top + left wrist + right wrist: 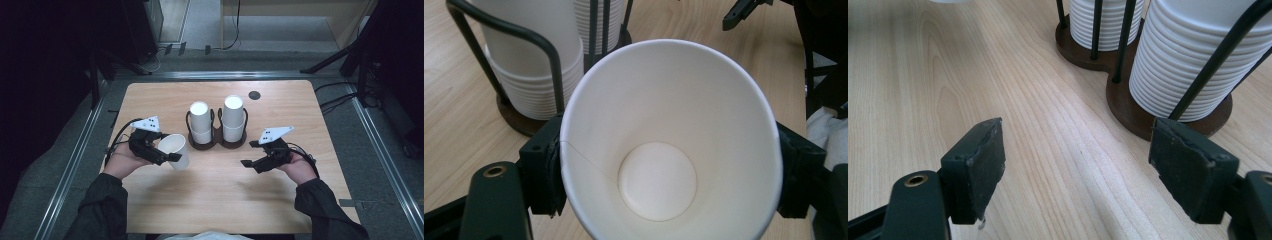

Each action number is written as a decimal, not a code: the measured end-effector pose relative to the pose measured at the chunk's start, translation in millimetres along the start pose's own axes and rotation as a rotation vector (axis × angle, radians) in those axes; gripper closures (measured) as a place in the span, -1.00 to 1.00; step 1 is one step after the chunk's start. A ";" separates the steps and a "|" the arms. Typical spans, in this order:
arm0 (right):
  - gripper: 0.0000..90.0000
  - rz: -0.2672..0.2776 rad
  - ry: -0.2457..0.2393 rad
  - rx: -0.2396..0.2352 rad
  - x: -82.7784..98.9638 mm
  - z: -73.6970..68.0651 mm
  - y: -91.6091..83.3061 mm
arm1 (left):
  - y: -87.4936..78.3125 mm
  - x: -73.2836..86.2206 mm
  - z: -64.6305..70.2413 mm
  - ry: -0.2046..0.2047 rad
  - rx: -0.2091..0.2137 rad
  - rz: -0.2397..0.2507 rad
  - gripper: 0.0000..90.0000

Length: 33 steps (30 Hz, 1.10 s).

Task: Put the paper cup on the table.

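1. Paper cup first: it's clamped in your left gripper, pads pressing on both sides of its wall, tipped over with its open mouth facing back toward you. It hangs just in front of the cup holder, toward your left of it and clear of the table.

2. The cup holder is your landmark. It has two wire cages on a dark wooden base, each holding a tall stack of white cups. Anything you set down should land on the bare wood on your side of it, well apart from the wire uprights.

3. To finish this well, I'd roll the left wrist until the cup's base points down, then lower it flat before letting go. The wall is thin, so squeeze no harder; the rim already looks slightly oval in the left gripper view.

4. Your right gripper hovers in front of the holder, off to your right of it. Its jaws stand wide apart with nothing between them, only tabletop showing in the gap.

5. Keep that right hand low and ready to steady the cup if it wobbles.
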State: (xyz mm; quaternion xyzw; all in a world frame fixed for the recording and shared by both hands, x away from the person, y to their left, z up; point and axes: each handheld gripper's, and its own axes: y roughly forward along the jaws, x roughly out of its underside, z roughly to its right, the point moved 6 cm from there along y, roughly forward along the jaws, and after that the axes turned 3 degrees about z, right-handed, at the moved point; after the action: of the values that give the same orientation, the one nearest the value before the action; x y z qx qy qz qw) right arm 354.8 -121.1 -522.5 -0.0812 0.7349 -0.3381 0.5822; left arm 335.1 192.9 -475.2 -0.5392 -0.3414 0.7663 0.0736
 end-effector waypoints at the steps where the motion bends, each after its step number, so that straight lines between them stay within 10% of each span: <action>1: -0.49 -0.001 0.003 0.004 0.3 1.4 1.0 | -1.7 1.5 -1.3 -0.008 -0.001 0.001 -0.52; 33: -0.49 -0.055 -0.006 0.003 6.8 2.0 9.3 | -30.7 25.4 -69.9 -0.153 -0.202 0.002 -0.52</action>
State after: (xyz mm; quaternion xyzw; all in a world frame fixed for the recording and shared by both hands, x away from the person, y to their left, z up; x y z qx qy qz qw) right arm 357.0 -118.3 -533.7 -0.1014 0.7301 -0.3547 0.5751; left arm 378.2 259.4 -489.4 -0.4842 -0.4208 0.7671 -0.0081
